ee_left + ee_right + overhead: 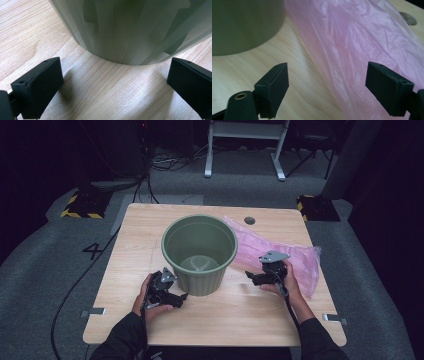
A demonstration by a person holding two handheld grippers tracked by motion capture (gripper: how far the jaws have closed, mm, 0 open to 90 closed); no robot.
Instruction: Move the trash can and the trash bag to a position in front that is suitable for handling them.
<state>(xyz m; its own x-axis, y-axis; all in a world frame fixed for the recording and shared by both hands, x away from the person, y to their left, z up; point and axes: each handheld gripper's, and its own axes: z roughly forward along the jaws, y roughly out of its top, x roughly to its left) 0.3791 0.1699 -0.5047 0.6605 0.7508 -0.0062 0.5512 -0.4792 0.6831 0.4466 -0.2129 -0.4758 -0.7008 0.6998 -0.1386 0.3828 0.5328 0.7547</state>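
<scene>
A green plastic bucket (pixel 199 252) stands upright and empty in the middle of the wooden table (pixel 125 250). A pink plastic bag (pixel 295 257) lies flat to its right. My left gripper (pixel 181 296) rests on the table at the bucket's near left side, open, its jaws framing the bucket's base (pixel 130 32) without touching it. My right gripper (pixel 250 276) hovers right of the bucket, over the near edge of the bag (pixel 352 50). It is open, the jaws wide apart with nothing pressed between them. The bucket's wall (pixel 242 25) lies to its left.
A round cable hole (pixel 249 220) sits near the table's far edge behind the bag. Metal brackets (pixel 93 312) (pixel 334 318) stick out at the table's near sides. A white frame (pixel 245 142) and cables stand on the floor beyond.
</scene>
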